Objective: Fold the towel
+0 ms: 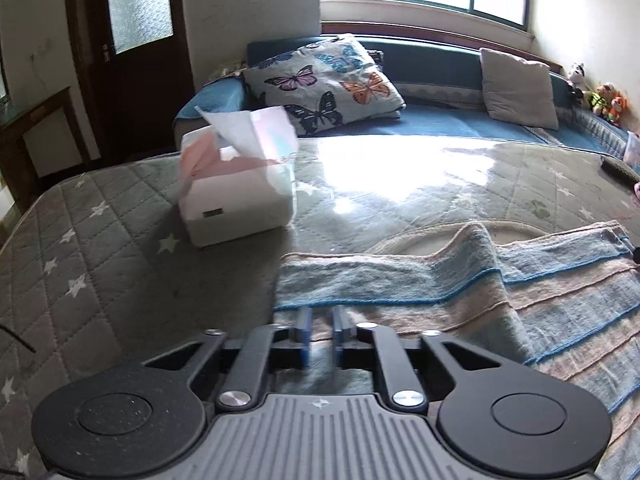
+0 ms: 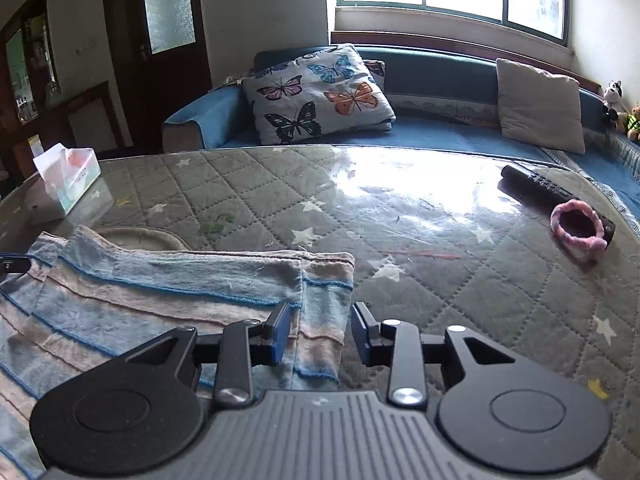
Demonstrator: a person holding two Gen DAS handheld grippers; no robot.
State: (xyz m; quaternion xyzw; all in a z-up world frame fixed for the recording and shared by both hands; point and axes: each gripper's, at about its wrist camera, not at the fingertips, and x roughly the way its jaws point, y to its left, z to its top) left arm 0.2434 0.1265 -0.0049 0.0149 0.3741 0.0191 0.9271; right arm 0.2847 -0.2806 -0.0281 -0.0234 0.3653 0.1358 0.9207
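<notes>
One striped towel (image 2: 168,304) lay on the table (image 2: 440,280) beside one tissue box (image 1: 236,188). The left gripper (image 1: 322,328) was nearly closed over the towel's edge. The right gripper (image 2: 320,332) was wide open around its corner.

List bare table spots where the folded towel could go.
Biggest free patch: the quilted table between the towel and the remote with pink ring. Also clear: the strip between tissue box and towel, and the far middle toward the sofa. Crowded: right edge, left corner.
</notes>
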